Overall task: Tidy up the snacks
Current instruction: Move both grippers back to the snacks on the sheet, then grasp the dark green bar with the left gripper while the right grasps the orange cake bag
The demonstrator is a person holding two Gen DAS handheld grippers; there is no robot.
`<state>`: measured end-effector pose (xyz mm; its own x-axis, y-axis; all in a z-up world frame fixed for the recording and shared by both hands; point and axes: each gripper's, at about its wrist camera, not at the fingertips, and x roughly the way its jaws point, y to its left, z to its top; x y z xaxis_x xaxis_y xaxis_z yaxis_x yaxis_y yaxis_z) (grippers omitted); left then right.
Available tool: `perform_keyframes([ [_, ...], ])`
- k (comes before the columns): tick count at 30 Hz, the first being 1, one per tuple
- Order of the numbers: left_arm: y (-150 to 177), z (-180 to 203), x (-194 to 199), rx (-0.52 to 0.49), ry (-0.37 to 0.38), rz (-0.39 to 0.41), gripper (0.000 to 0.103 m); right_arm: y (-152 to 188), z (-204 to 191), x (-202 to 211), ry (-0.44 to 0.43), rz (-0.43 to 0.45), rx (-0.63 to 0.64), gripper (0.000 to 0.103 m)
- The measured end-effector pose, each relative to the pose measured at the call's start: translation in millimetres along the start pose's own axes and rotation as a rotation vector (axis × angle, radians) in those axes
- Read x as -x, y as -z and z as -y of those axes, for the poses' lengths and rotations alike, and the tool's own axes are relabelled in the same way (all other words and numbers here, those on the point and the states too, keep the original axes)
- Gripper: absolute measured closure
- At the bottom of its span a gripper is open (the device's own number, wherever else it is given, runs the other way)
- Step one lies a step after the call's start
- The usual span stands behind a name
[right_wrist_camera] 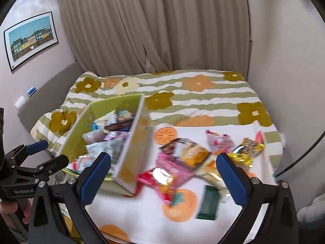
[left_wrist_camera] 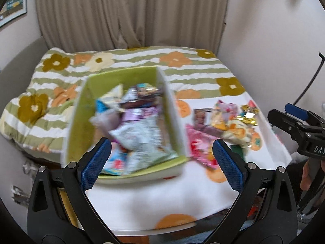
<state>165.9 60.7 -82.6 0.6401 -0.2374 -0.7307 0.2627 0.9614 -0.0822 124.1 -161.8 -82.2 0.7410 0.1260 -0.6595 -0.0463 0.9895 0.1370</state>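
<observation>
Snacks in box: many snack bags point(left_wrist_camera: 134, 126) were piled inside the green box point(left_wrist_camera: 81, 111), which was set on the bed.
Loose snacks: more bags point(right_wrist_camera: 182, 162) were spread on the white cloth point(right_wrist_camera: 142, 213) just right of the box, with a dark green packet point(right_wrist_camera: 209, 205) nearest.
Left gripper point(left_wrist_camera: 160, 162): it was held above the box's near end; its blue fingers point(left_wrist_camera: 95, 164) were spread wide apart, nothing between them.
Right gripper point(right_wrist_camera: 162, 179): it was held above the loose bags; its fingers point(right_wrist_camera: 231, 179) were wide apart, empty.
Bed: a striped flower blanket point(left_wrist_camera: 182, 61) was seen behind, with curtains point(right_wrist_camera: 162, 24) past it.

Snack packets point(left_wrist_camera: 140, 122) blurred — labels unreadable, box point(left_wrist_camera: 81, 109) smeared
</observation>
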Motion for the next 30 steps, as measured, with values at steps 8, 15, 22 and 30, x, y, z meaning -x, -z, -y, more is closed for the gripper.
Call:
perform_keyframes([
  [8, 11, 93, -42, 0.004, 0.056, -0.087, 0.004, -2, 78, 3, -0.053, -0.009, 0.067, 0.000],
  [15, 42, 152, -96, 0.012, 0.098, -0.178, 0.004, 11, 132, -36, -0.187, -0.073, 0.176, 0.000],
  [22, 80, 196, -152, 0.007, 0.103, -0.230, 0.004, 29, 168, -83, -0.240, -0.126, 0.243, 0.000],
  [30, 101, 225, -195, -0.042, 0.065, -0.214, 0.005, 46, 187, -120, -0.302, -0.152, 0.250, 0.000],
])
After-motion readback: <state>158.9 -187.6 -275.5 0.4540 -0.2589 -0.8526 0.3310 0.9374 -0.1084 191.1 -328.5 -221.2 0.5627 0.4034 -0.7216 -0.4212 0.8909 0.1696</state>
